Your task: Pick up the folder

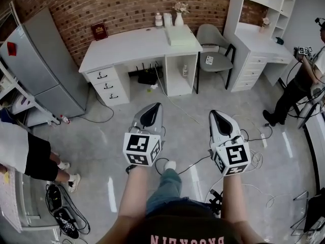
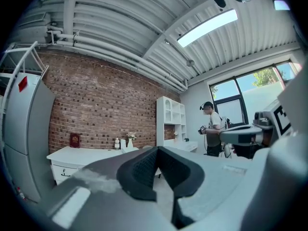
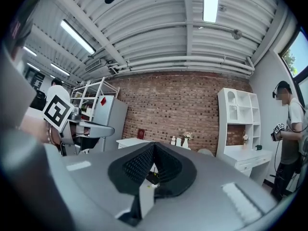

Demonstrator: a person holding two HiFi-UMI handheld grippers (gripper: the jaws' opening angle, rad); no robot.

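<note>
A pale green folder [image 1: 180, 36] lies flat on the right end of the white desk [image 1: 127, 47] against the brick wall. Both grippers are held level over the floor, well short of the desk and pointing toward it. My left gripper [image 1: 154, 107] is shut with nothing between its jaws, and so is my right gripper [image 1: 214, 114]. In the left gripper view the closed left gripper [image 2: 156, 150] faces the desk [image 2: 77, 154]. In the right gripper view the closed right gripper [image 3: 153, 146] hides most of the desk [image 3: 132, 141].
A grey fridge [image 1: 45, 65] stands left of the desk; a grey chair [image 1: 213, 44] and a white drawer-and-shelf unit [image 1: 259, 44] stand to its right. A red book [image 1: 99, 30] and a vase [image 1: 179, 14] rest on the desk. Cables [image 1: 254, 156] cross the floor. People stand at right [image 1: 304, 80] and left [image 1: 25, 156].
</note>
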